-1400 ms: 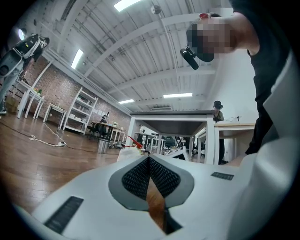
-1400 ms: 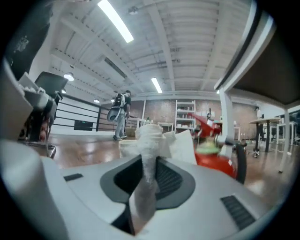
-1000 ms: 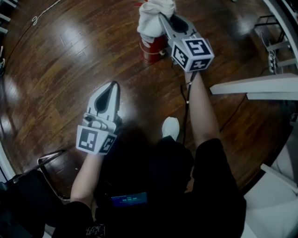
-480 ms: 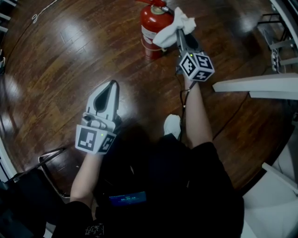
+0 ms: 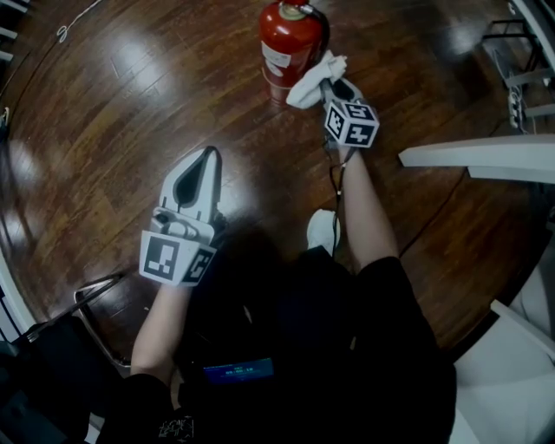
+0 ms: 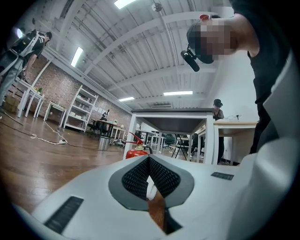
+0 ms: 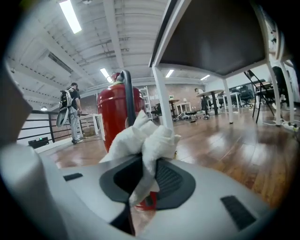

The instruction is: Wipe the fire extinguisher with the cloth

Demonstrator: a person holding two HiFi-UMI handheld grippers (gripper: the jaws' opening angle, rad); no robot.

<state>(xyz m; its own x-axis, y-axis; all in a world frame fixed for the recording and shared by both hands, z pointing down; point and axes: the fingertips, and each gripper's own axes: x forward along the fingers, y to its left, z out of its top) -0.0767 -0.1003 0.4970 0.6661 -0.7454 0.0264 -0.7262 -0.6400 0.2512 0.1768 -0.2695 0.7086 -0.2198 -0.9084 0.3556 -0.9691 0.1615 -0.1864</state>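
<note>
Now my right tongs [image 5: 326,84] pinch the cloth [image 5: 308,82] just beside the fire extinguisher [image 5: 290,43], upright on the floor [image 5: 113,139]; I'd press flat, stroking round it. My left tongs [image 5: 206,158] are pressed together, empty.

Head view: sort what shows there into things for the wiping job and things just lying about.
For the job:
fire extinguisher, upright
white cloth, clamped in the right tongs, beside the extinguisher

Lying about:
left tongs, shut and empty, well away from the extinguisher
white table
cord, at top left
</note>
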